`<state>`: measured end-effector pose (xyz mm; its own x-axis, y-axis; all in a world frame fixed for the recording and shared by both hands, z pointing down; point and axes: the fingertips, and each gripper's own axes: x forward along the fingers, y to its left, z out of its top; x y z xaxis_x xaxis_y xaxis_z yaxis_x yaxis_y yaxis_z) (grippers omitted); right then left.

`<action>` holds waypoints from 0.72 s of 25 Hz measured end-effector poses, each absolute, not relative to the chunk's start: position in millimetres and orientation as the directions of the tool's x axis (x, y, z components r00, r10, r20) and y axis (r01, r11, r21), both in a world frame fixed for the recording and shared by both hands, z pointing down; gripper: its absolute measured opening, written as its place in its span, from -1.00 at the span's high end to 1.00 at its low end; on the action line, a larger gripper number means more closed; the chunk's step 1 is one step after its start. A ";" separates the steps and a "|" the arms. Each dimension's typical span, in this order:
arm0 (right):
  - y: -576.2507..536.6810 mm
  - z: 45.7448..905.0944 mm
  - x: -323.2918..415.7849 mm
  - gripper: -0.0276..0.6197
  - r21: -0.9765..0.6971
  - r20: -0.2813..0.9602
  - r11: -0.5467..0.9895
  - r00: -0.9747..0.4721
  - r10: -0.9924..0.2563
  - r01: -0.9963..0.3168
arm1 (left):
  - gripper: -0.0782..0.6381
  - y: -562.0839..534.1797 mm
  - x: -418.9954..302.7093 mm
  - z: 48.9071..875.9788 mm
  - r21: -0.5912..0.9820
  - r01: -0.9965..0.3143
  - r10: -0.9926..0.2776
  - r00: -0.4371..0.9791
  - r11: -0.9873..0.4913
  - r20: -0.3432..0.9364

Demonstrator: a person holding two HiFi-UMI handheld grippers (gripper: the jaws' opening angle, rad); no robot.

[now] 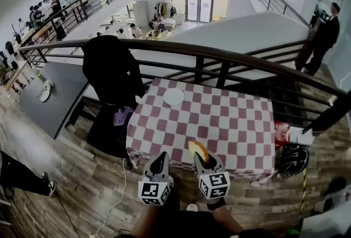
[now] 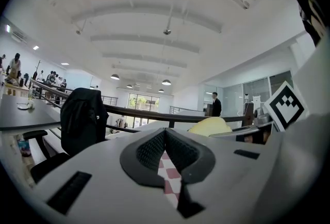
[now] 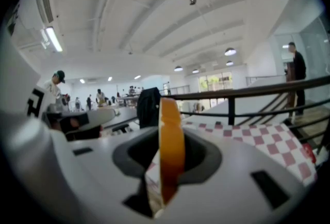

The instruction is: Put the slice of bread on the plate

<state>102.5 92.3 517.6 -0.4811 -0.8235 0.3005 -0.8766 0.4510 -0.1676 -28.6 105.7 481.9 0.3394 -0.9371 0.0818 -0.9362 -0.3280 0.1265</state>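
While the right gripper [image 1: 203, 159] grips it near the table's front edge, the slice of bread [image 1: 196, 148] stands on edge between the two fingers, clamped from both sides. Its orange crust rises above the fingertips, and none of it touches the cloth. In the right gripper view, the slice [image 3: 171, 132] fills the gap between the dark pads and sticks out past them. Just to the left of those fingers, the left gripper [image 1: 160, 159] is level and holds nothing. Its own view shows the pads [image 2: 152, 148] meeting at their tips, with only a sliver of the checked tablecloth [image 2: 169, 181] visible in the notch below. Beneath and beyond both pairs of fingers, the red-and-white tablecloth [image 1: 219, 122] covers the table. The white plate [image 1: 174, 96] lies bare near the far left corner, well ahead of the fingers and a little to their left, well apart from the bread. A red packet [image 1: 281, 134] sits off to the right of the fingers at the table's edge. Past the plate on the left is a black chair [image 1: 112, 69] with dark clothing hung over it, and behind the table runs a dark railing [image 1: 230, 56].
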 end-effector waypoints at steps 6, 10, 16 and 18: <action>11.3 520.1 65.9 0.57 -0.170 0.318 0.443 -0.474 -0.821 -0.881 | 0.73 11.6 -80.3 481.9 0.136 -0.935 -0.941 0.337 -0.328 0.045; -21.5 518.1 42.6 0.57 -0.155 0.304 0.429 -0.456 -0.836 -0.890 | 0.72 -27.2 -112.2 486.4 0.140 -0.933 -0.938 0.341 -0.331 0.055; -51.2 538.7 21.7 0.57 -0.168 0.360 0.430 -0.461 -0.811 -0.887 | 0.73 -57.3 -120.7 523.4 0.208 -0.918 -0.919 0.370 -0.339 0.138; -60.5 544.6 17.8 0.57 -0.175 0.375 0.429 -0.463 -0.803 -0.886 | 0.73 -65.6 -117.9 535.5 0.216 -0.912 -0.906 0.388 -0.350 0.169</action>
<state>17.8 -60.5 544.6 -0.4626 -0.8031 0.3754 -0.8863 0.4286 -0.1754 -117.9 -65.6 535.5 0.3878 -0.9062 0.1685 -0.9116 -0.3500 0.2158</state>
